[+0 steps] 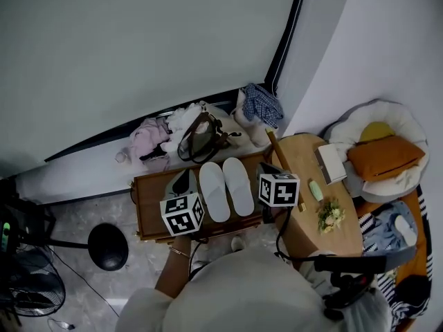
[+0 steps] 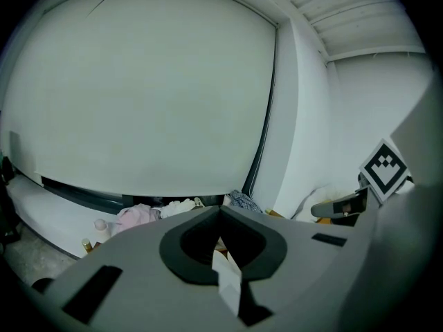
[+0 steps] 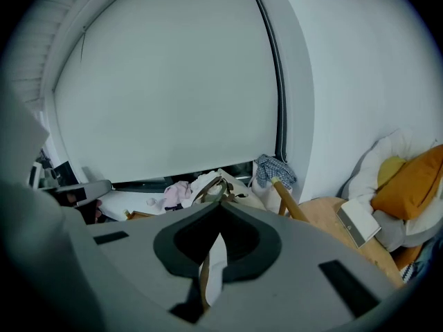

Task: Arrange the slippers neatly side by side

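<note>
Behind the low wooden table [image 1: 147, 200] you have a clutter along the wall: pink clothes [image 1: 147, 137], a brown handbag [image 1: 201, 138] and a checked cloth [image 1: 263, 104]. A wooden stick [image 1: 284, 166] leans at the table's right end, between it and the round side table [image 1: 304, 237], which carries a book [image 1: 330, 163] and a small bunch of flowers [image 1: 331, 215]. An orange cushion [image 1: 385, 156] lies further right, well apart from your work. The slippers [image 1: 225, 188] lie flat on the low table, side by side and parallel, toes pointing towards the wall, with nothing resting on them. Your left gripper [image 2: 220, 211] hangs just beside the left slipper, and your right gripper [image 3: 220, 206] just beside the right one, so the pair sits between them. On each gripper the jaws are pressed together at the tips and pinch nothing. Whether either gripper touches a slipper, you cannot tell from here.
</note>
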